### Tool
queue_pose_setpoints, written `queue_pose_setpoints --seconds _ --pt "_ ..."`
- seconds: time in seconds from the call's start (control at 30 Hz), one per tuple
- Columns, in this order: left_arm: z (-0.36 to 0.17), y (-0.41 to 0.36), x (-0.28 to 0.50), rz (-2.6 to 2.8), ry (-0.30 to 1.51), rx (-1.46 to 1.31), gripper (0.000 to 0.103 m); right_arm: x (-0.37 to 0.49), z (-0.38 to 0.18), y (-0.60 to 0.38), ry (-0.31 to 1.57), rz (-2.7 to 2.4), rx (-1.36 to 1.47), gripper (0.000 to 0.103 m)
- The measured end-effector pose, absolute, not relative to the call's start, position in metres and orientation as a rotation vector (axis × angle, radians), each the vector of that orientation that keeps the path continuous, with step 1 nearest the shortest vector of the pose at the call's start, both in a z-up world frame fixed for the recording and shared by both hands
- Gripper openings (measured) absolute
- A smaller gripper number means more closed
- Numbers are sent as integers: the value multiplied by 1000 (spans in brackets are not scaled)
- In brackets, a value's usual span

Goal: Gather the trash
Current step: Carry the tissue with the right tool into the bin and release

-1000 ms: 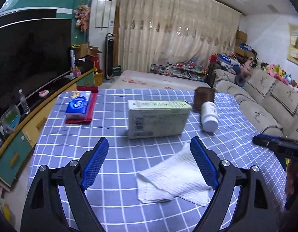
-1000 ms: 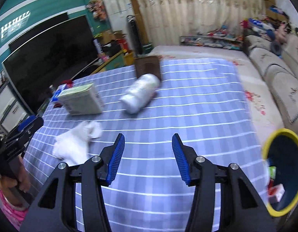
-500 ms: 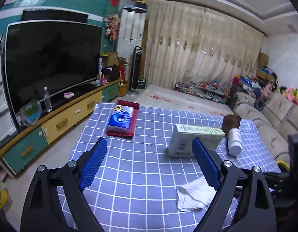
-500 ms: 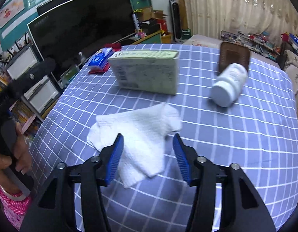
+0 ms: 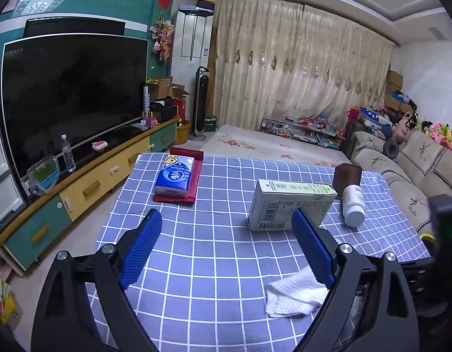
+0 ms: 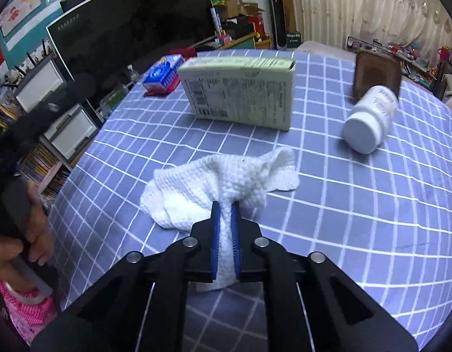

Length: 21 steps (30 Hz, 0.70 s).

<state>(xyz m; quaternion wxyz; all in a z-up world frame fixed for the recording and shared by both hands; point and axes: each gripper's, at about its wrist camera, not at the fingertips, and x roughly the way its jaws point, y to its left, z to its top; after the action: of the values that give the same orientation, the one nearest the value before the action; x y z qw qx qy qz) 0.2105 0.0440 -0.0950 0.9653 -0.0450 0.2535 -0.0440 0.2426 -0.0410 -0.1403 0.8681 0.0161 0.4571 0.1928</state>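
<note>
The right gripper [image 6: 225,205] has just closed its fingers on the crumpled white paper towel [image 6: 226,182], which lies on the near part of the checked surface [image 6: 343,205]; the pick-up step looks under way. The left gripper [image 5: 226,234] hangs open and empty. Next, I judge, the towel must be lifted clear, leaving the green box [image 6: 240,94] and white bottle [image 6: 369,123] farther back.

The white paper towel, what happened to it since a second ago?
The right gripper swung over from the bare tablecloth to the white paper towel, and its jaws have just closed, pinching a fold of it. The towel is now bunched up, still on the checked tablecloth. The left gripper stayed open and empty. The green box and white bottle stayed put.
</note>
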Motion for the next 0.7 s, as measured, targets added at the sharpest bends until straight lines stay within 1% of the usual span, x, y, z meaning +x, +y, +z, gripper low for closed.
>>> queue_pose_setpoints --seconds 0.3,0.43,0.7 --pt "-98 40 211 -107 528 -98 89 201 -107 -102 846 328 111 7" --pt "-99 36 212 -118 533 -86 89 179 -97 -152 808 216 150 7" --pt "-105 25 213 -155 552 -70 89 142 -100 -276 777 -106 242 8"
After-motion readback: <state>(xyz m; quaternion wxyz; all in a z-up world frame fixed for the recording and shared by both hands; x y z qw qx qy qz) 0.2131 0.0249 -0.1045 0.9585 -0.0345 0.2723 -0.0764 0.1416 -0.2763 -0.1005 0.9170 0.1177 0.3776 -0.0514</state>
